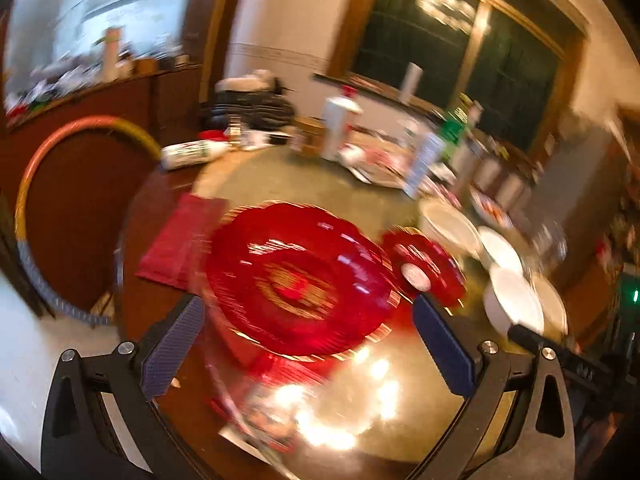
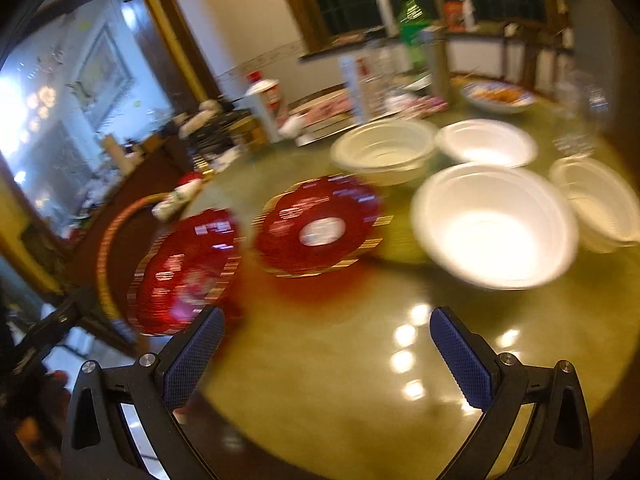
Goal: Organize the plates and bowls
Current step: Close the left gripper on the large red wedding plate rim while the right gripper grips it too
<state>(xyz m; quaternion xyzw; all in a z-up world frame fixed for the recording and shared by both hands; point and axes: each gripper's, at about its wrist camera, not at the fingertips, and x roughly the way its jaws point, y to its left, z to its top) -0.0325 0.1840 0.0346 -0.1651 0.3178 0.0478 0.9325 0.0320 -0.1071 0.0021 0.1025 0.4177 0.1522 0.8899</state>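
Note:
Both views are blurred by motion. A large red plate (image 1: pixel 300 280) lies just ahead of my open, empty left gripper (image 1: pixel 308 312); a smaller red plate (image 1: pixel 424 268) with a white centre lies to its right. White bowls (image 1: pixel 516 300) stand further right. In the right wrist view the large red plate (image 2: pixel 188 272) is at the left, by the left fingertip, and the small red plate (image 2: pixel 320 228) is in the middle. Several white bowls stand beyond, the nearest (image 2: pixel 496 224) ahead right. My right gripper (image 2: pixel 324 320) is open and empty above the glossy table (image 2: pixel 340 380).
Bottles, cartons and packets (image 1: pixel 340 128) crowd the table's far side, with a dish of food (image 2: pixel 496 98) at the back right. A red cloth (image 1: pixel 176 236) lies left of the plates. A hoop (image 1: pixel 52 184) leans beside the table. The table edge is near on the left.

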